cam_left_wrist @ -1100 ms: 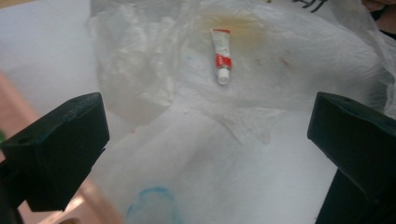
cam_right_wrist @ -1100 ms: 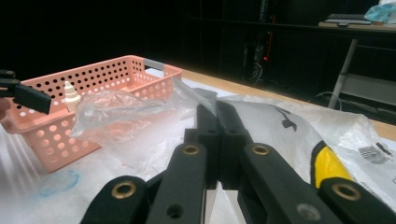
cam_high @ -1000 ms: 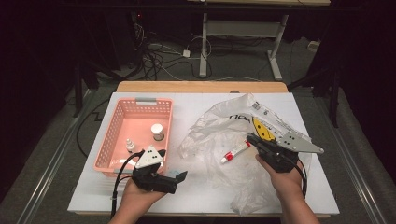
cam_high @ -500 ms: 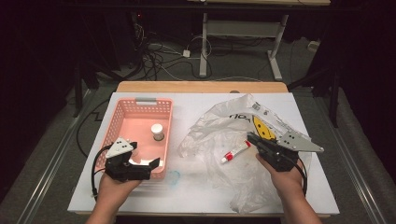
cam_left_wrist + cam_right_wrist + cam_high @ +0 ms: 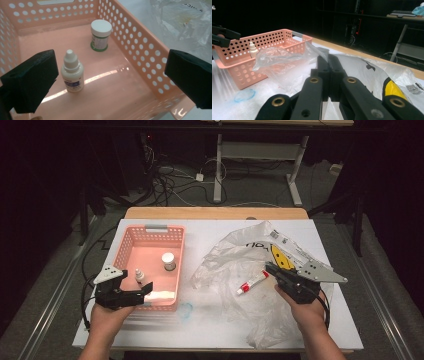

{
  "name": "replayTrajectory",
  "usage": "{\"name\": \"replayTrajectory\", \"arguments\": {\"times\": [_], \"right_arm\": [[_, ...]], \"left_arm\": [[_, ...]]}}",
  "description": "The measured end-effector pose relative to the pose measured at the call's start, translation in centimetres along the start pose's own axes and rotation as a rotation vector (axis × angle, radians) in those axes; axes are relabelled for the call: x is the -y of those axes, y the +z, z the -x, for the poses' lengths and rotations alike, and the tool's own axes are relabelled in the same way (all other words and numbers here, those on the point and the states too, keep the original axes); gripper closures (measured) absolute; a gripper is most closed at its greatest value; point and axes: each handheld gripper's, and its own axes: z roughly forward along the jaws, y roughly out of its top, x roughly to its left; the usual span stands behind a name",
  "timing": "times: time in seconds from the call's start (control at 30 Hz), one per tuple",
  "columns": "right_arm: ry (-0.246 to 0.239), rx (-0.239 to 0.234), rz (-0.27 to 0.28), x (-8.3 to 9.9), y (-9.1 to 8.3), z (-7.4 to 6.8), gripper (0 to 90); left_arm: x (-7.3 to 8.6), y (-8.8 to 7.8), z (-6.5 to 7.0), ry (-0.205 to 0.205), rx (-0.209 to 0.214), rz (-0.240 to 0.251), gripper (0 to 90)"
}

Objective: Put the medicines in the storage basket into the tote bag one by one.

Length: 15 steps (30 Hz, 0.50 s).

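- Plastic bag [image 5: 250, 270] is seen crumpled on the white table [image 5: 210, 330], right of the pink basket [image 5: 131, 242].
- Bag film is pinched at the tips of the right gripper [image 5: 271, 268], whose jaws are pressed together on it.
- Left gripper [image 5: 147, 292] is held over the basket's near end, jaws spread wide and empty.
- Dropper bottle [image 5: 72, 71] is seen standing between those jaws, untouched; a white-capped jar [image 5: 100, 35] stands farther back.
- Red-and-white tube [image 5: 252, 282] is seen inside the bag, beside the right gripper.

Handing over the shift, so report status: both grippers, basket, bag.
Left gripper open over pink basket; dropper bottle and white-capped jar inside. Right gripper shut on plastic bag. Red-capped tube on bag.
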Motion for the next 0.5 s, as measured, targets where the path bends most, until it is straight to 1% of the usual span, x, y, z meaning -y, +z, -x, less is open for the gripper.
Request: {"name": "replayTrajectory", "arguments": {"times": [0.03, 0.1, 0.23, 0.33, 0.4, 0.5], "right_arm": [[-0.002, 0.000, 0.000, 0.0, 0.0, 0.0, 90.0], [-0.001, 0.001, 0.001, 0.0, 0.0, 0.1, 90.0], [0.000, 0.001, 0.001, 0.0, -0.1, 0.1, 90.0], [0.002, 0.002, 0.007, -0.1, -0.2, 0.1, 90.0], [0.002, 0.003, 0.009, -0.1, -0.2, 0.2, 90.0], [0.006, 0.005, 0.007, -0.1, -0.2, 0.3, 90.0]], "left_arm": [[0.0, 0.0, 0.0, 0.007, -0.006, -0.004, 0.0], [0.0, 0.1, -0.1, -0.001, 0.002, 0.000, 0.0], [-0.2, 0.2, -0.2, 0.001, 0.005, -0.006, 0.0], [-0.9, 0.3, -0.3, -0.001, 0.009, -0.002, 0.0], [-1.5, 0.5, -0.5, -0.004, 0.003, 0.000, 0.1], [-2.3, 1.0, -1.0, -0.013, 0.004, -0.025, 1.4]]}}
